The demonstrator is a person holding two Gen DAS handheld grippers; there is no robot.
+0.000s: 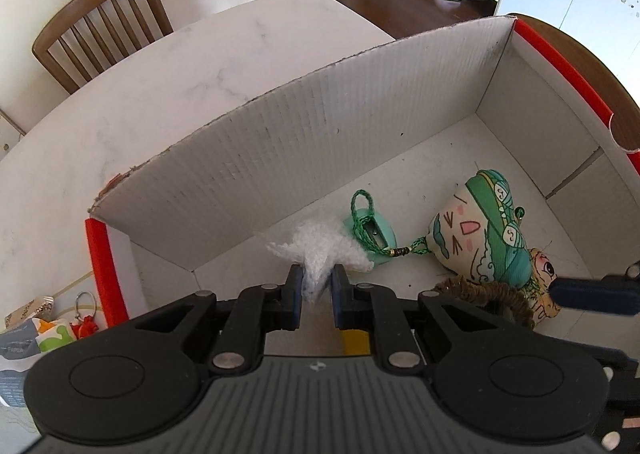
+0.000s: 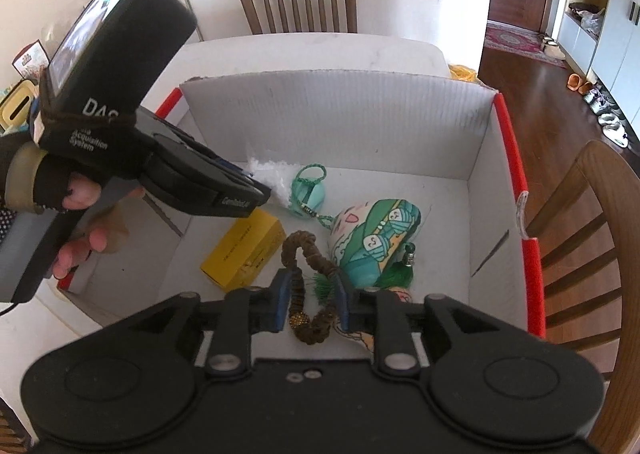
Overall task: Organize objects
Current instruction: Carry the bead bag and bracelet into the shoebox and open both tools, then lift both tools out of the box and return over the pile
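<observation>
A white cardboard box (image 1: pixel 280 158) with red edges stands on the marble table; it also shows in the right wrist view (image 2: pixel 340 122). My left gripper (image 1: pixel 317 286) is shut on a white fluffy star (image 1: pixel 320 250) and holds it inside the box near the far wall; the star shows in the right wrist view (image 2: pixel 272 178). My right gripper (image 2: pixel 310 304) is shut on a brown braided bracelet (image 2: pixel 308 266), low in the box. In the box lie a green sharpener on a cord (image 2: pixel 310 192), a cartoon pouch (image 2: pixel 376 230) and a yellow box (image 2: pixel 244 250).
Wooden chairs stand behind the table (image 2: pixel 298 0) and to the right (image 2: pixel 592 238). Small packets and a key ring (image 1: pixel 82 318) lie on the table left of the box. The marble table (image 1: pixel 160 66) stretches beyond the box.
</observation>
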